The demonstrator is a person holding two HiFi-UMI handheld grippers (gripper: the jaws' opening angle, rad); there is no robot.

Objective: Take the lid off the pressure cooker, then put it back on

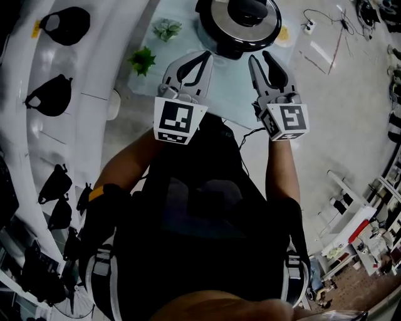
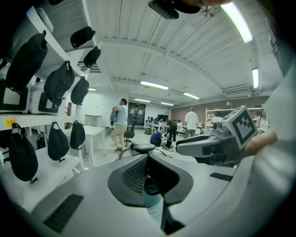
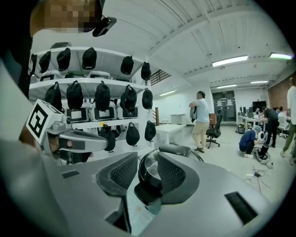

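On table (image 1: pixel 188 12): one pressure cooker (image 1: pixel 241 22), two plants (image 1: pixel 166 28) (image 1: pixel 143 60).

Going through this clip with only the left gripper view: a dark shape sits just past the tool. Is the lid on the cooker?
Observer: Yes; the head view shows the lid sitting on the pressure cooker.
Operator: Is the right tool open?
Observer: Yes, the right tool has its jaws apart, gripping nothing.
Operator: Anything else near the cooker?
Observer: A green plant and a paler plant stand to its left in the head view.
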